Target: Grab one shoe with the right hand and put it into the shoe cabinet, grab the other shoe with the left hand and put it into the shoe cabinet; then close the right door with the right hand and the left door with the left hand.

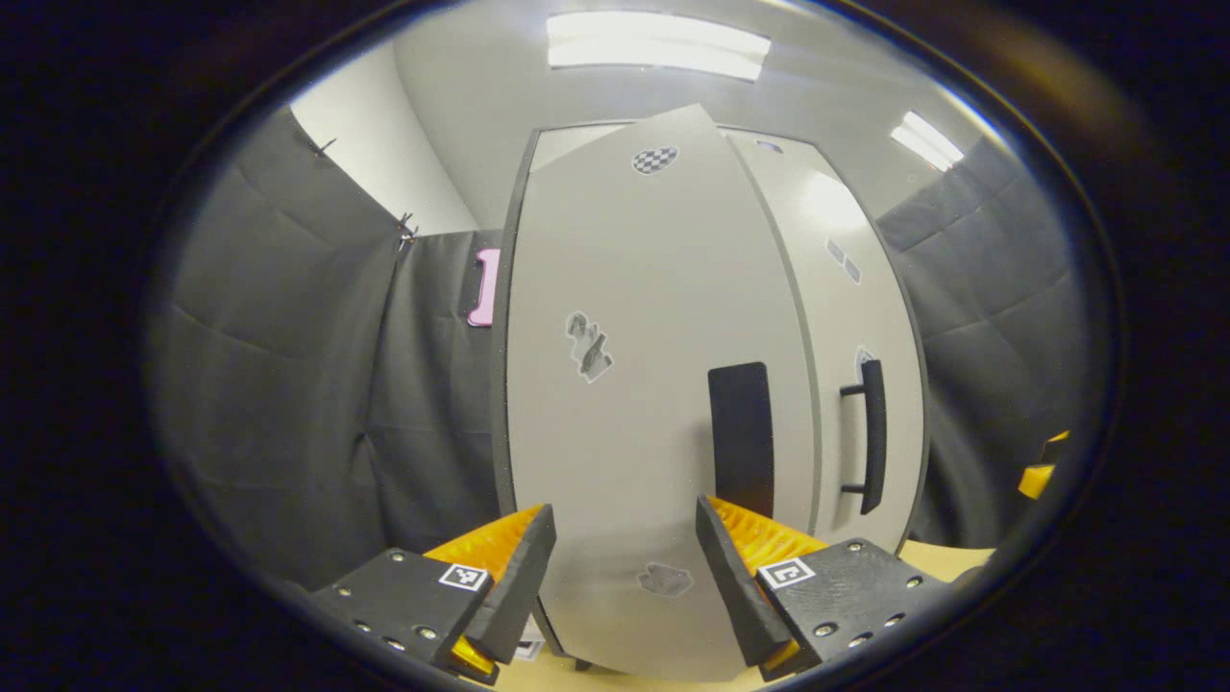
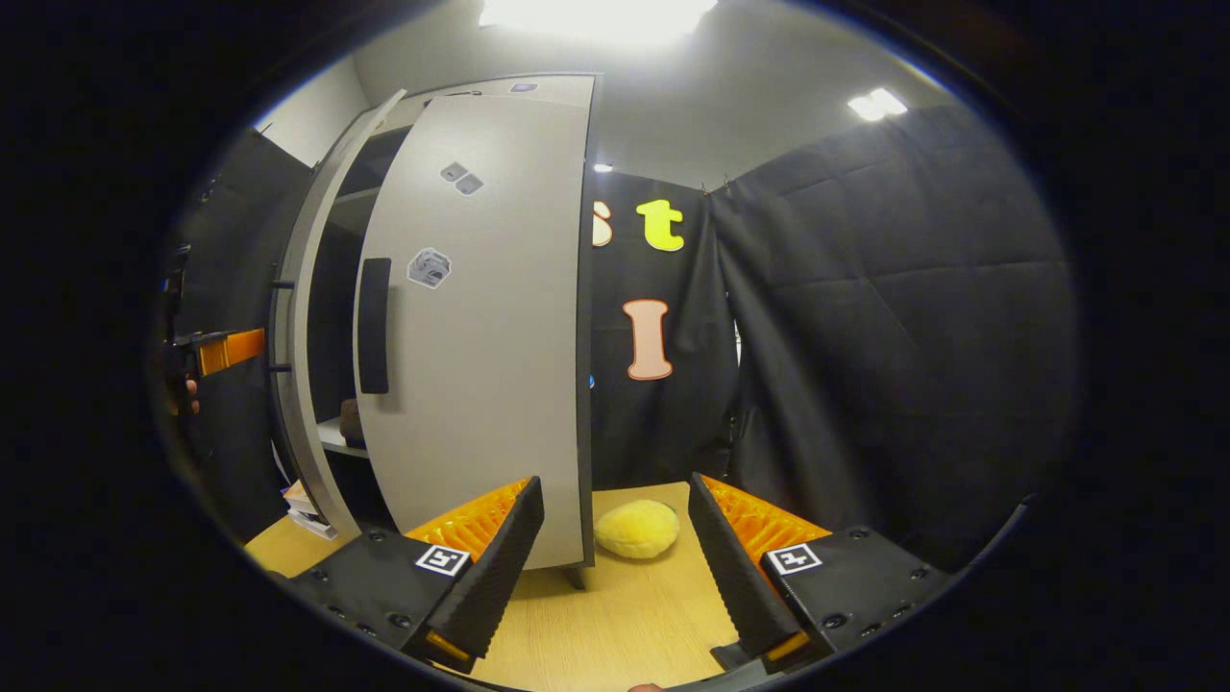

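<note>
The grey shoe cabinet stands close in front of me. Its left door (image 1: 653, 384) is ajar, and its black handle (image 1: 740, 437) faces my open left gripper (image 1: 625, 577), which hangs just before the panel with nothing between its fingers. The right door (image 1: 855, 317) lies flat against the cabinet, its handle (image 1: 870, 437) in side view. In the right gripper view, the right door (image 2: 480, 317) is closed and the left door (image 2: 298, 336) stands off, leaving a dark gap. A brownish shoe (image 2: 351, 420) sits on a shelf in that gap. My right gripper (image 2: 615, 548) is open and empty over the table.
A yellow fluffy round object (image 2: 636, 529) lies on the wooden table (image 2: 615, 615) by the cabinet's right corner. A small stack of papers (image 2: 303, 505) lies at the cabinet's left foot. The left gripper (image 2: 226, 351), in a hand, is beyond the left door. Black cloth walls surround the booth.
</note>
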Available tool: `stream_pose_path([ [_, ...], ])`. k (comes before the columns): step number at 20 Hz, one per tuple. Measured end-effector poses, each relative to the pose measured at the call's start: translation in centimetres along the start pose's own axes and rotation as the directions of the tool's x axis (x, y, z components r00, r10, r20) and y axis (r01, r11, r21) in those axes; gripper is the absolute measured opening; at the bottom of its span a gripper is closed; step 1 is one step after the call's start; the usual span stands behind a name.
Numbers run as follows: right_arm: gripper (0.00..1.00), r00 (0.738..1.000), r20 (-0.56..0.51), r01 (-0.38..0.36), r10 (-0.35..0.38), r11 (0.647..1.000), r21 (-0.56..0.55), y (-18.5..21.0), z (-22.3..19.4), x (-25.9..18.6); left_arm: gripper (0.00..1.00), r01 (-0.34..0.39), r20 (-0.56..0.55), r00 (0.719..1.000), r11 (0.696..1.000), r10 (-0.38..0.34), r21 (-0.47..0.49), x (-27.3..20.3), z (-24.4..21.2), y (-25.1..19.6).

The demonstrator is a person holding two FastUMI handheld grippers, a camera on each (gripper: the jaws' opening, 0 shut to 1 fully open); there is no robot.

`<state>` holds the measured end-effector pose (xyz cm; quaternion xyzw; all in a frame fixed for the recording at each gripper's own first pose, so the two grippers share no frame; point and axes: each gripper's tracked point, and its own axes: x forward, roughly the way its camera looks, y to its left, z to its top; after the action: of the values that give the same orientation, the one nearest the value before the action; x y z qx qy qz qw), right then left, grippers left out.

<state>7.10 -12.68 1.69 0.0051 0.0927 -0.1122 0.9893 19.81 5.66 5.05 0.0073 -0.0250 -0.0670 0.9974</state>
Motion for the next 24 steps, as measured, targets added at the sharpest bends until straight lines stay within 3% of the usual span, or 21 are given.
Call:
stream_pose_path([
  [3,0.96,0.999,0.021,-0.029,0.029,0.999,0.015,1.2,0.8,-0.1,0.92,0.005,0.011,1.000,1.000,-0.005,0.007,-0.6,0.3,0.5],
  [4,0.96,0.999,0.029,-0.042,0.041,0.999,0.018,1.6,1.1,-0.2,0.86,-0.001,0.020,1.000,1.000,0.001,0.014,-1.2,0.5,0.8],
  [5,0.96,0.998,0.036,-0.054,0.054,0.998,0.018,2.1,1.4,-0.2,0.92,-0.005,0.026,1.000,1.000,0.005,0.016,-2.2,0.8,1.4],
  [6,0.96,0.997,0.042,-0.067,0.066,0.998,0.014,2.5,1.7,-0.4,0.86,-0.010,0.026,1.000,1.000,0.010,0.016,-3.4,0.9,1.9],
  [8,0.96,0.994,0.057,-0.092,0.091,0.996,0.005,3.7,2.1,-1.0,0.86,-0.023,0.014,1.000,1.000,0.023,0.014,-5.9,0.9,3.0],
  [9,0.96,0.992,0.068,-0.106,0.105,0.994,0.006,4.3,2.3,-1.5,0.92,-0.032,0.006,0.999,0.999,0.032,0.019,-7.1,0.5,3.5],
  [16,0.96,0.974,0.089,-0.208,0.207,0.978,0.004,7.9,1.7,-5.0,0.92,-0.075,-0.029,0.997,0.996,0.076,0.047,-14.4,-0.9,5.4],
  [24,0.96,0.964,0.096,-0.249,0.249,0.968,-0.021,9.5,0.9,-7.9,0.93,-0.112,-0.075,0.991,0.994,0.112,0.014,-19.4,-3.2,5.2],
])
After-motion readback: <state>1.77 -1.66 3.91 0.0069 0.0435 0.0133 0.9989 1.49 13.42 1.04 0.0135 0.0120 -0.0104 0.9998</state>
